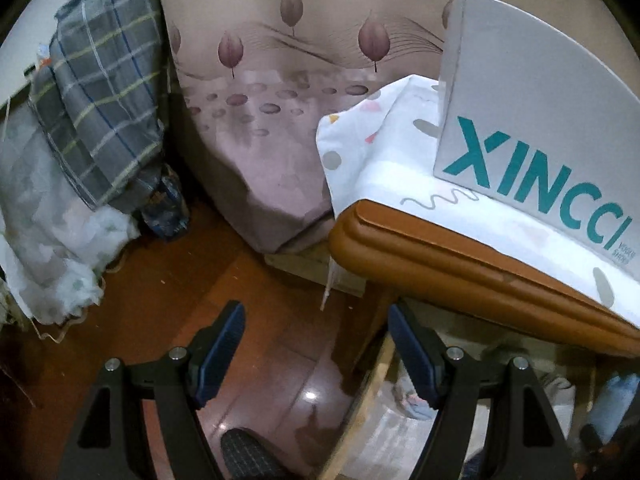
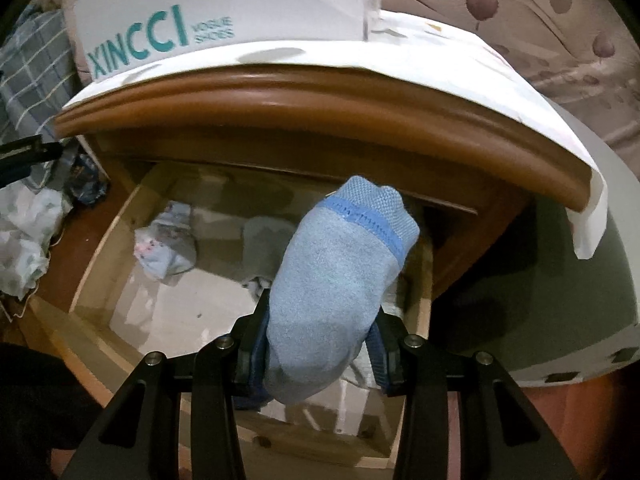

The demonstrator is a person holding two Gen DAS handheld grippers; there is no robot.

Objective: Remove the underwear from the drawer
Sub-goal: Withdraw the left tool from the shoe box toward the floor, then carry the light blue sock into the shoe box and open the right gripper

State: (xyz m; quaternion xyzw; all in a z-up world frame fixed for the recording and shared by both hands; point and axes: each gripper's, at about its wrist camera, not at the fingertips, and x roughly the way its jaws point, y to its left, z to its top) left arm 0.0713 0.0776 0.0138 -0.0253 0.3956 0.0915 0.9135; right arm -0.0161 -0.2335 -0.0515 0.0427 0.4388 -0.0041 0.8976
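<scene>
Drawer (image 2: 120,276) of wooden nightstand (image 2: 280,96) pulled open. Right tool (image 2: 316,344) pinching light-blue folded garment (image 2: 340,280), lifted above drawer's right side, not yet clear. Patterned piece (image 2: 166,246) lies at drawer's back left corner. Left tool (image 1: 316,356) spread wide, empty, beside nightstand's left edge. Judged: extraction partway.

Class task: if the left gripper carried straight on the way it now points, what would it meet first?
Probably the bare wooden floor between its open fingers, just left of the nightstand; depth is uncertain.
</scene>
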